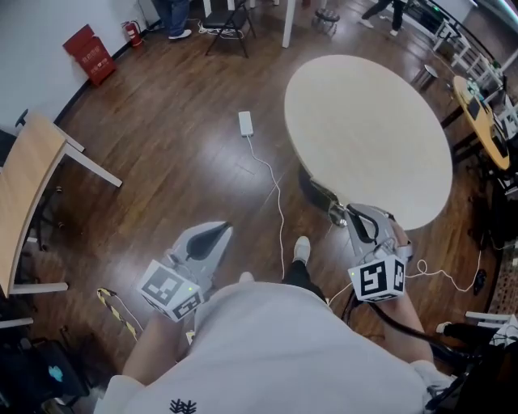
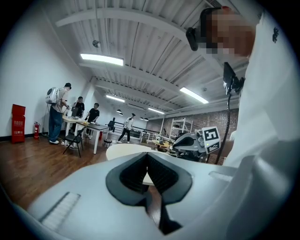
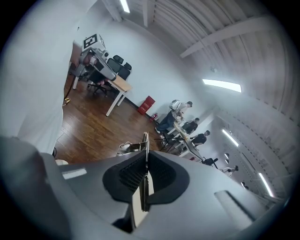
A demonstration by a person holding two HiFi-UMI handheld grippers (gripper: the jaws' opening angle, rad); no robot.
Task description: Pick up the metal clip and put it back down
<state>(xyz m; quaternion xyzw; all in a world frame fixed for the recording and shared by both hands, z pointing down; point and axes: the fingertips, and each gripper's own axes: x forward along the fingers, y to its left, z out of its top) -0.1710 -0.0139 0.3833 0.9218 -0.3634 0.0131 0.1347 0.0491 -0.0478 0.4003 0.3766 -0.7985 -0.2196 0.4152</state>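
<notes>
Grip: right gripper clamped on metal clip.
Axis: clip's long side along the jaws, end poking past them.
Left gripper: jaws together, empty.
Red box print: unreadable.

Your right gripper shows you the metal clip edge-on only, a thin strip whose shape can't be read; in the head view it is too small to make out; the round bench hides most of its own base; the top edge cuts the people down to legs; the wooden desk runs off the left edge; your shirt covers the floor beneath you.
</notes>
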